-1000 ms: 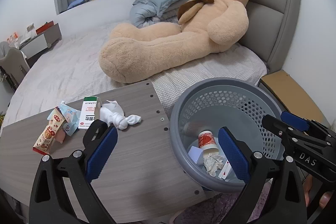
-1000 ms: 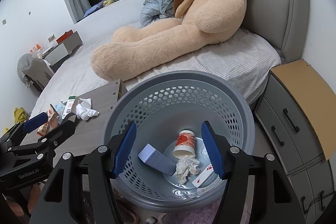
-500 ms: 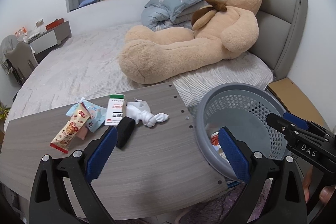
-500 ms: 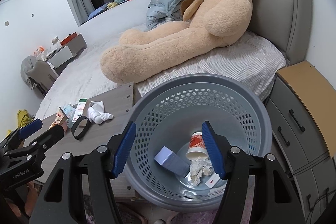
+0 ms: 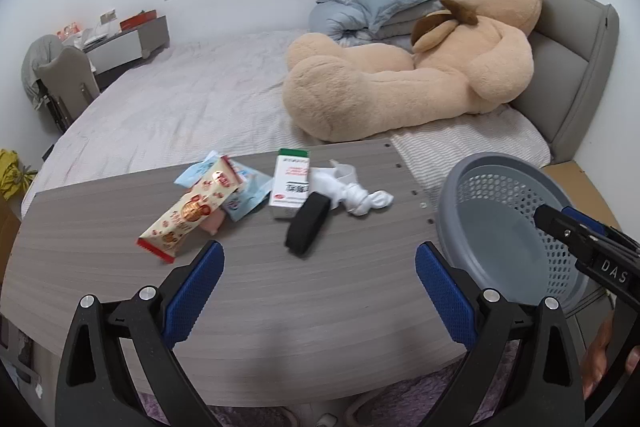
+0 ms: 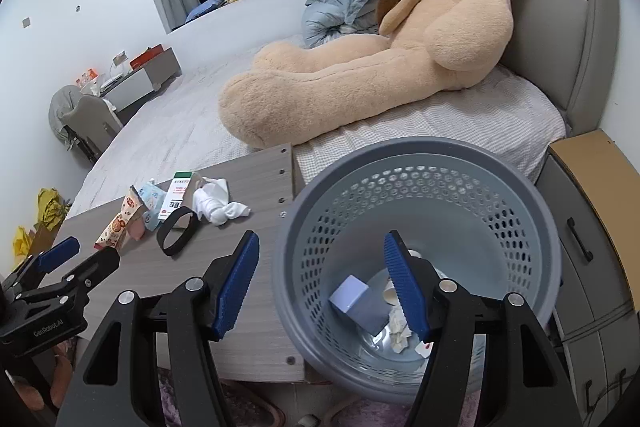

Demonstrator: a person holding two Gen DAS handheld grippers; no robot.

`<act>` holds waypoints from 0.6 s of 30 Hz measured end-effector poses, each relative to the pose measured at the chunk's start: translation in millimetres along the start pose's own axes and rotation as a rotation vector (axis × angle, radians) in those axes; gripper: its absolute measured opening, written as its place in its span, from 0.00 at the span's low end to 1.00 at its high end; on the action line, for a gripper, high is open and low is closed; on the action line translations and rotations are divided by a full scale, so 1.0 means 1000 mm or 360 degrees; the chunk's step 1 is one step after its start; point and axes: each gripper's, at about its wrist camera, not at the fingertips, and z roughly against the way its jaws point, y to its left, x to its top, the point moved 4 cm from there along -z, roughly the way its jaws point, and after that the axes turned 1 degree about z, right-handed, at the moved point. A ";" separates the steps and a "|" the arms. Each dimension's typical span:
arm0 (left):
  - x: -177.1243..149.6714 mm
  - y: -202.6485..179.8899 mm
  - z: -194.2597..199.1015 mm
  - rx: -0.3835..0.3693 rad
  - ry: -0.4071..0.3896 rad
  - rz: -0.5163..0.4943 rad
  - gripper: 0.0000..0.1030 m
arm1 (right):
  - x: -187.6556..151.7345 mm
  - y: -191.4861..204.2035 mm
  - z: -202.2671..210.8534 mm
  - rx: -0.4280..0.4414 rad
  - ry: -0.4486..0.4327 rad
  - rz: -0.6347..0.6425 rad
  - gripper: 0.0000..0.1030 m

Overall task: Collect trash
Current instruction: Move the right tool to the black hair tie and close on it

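Gaping empty, both the left gripper and right gripper; basket contents visible from right wrist only.

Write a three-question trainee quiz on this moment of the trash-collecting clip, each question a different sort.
1. True or false: the left gripper is shut on the black band.
2. Multiple choice: the white cloth lies A) in the basket, B) on the table, C) on the bed.
3. Fill in: the lilac box lies inside the ____.

Key
1. False: the jaws are open and empty, short of the band.
2. B, beside the white carton.
3. Basket, under the open right gripper.
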 end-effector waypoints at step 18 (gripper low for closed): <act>-0.008 0.098 -0.011 0.0168 0.0025 0.0143 0.92 | -0.006 0.090 -0.043 0.0109 0.0105 0.0173 0.61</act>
